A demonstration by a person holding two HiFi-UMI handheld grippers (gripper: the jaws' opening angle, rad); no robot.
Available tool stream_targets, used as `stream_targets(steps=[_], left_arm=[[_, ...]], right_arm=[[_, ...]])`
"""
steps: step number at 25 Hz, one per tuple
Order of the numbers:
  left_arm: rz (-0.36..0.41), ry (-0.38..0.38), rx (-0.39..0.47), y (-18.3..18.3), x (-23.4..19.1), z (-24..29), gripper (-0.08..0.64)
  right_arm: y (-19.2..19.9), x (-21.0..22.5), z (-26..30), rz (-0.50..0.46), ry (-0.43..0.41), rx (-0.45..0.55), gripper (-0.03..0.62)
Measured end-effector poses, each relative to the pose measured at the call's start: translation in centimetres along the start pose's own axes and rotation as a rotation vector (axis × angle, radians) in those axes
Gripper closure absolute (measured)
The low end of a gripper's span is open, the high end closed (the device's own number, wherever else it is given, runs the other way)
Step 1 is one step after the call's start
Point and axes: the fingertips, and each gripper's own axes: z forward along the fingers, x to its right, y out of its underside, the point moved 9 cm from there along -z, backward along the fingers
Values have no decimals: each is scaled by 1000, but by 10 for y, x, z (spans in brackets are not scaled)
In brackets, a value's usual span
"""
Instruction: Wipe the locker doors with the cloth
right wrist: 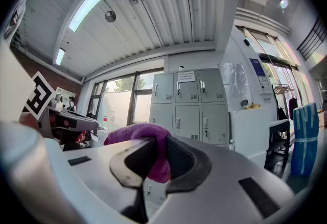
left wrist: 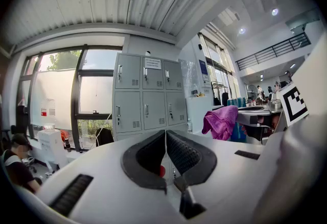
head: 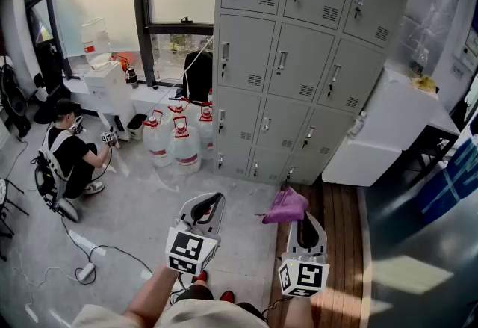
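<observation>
You are facing the bank of grey lockers (head: 299, 57), three columns of doors stacked in rows. It is standing upright against the wall between the window and a white cabinet (head: 388, 132), with its door faces turned toward you. A stretch of bare floor (head: 142, 199) is lying between you and the bottom row, so the doors are well apart from both claws and nothing is touching them yet. A cluster of water bottles (head: 175, 143) is sitting just beside the lockers' lower left corner. The purple cloth (head: 285, 206) is riding at the tip of your right claw (head: 297, 220). The jaws are clenched on a fold of it, and the loose bunch is spilling up and toward your left claw. The right gripper view is showing the cloth (right wrist: 138, 133) pinched between the pads, with the lockers (right wrist: 189, 105) dead ahead beyond it. Judging from that, the cloth is already leading the claw toward the doors. The right hand is the nearer one to the right-hand columns, and the move needed is likely straight forward and up. Your left claw (head: 213, 201) is pointing the same way with its jaws pressed together on nothing. It is holding level beside the right one.
</observation>
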Motion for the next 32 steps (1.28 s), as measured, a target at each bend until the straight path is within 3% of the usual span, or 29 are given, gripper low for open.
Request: stream_targets(steps=[9,18,24,32], left_arm=[[1,10,-3,2,6,10,532],[4,41,-6,3,7,55,532],[3,68,-3,3,-10,120,532],[1,111,0,-21,-56,249,532]], right_arm=[[3,11,0,30,16,-8,538],[14,35,25,24,31,-26,538],[23,57,74,13,48,-30,538],[18,98,195,0,59,-15,538]])
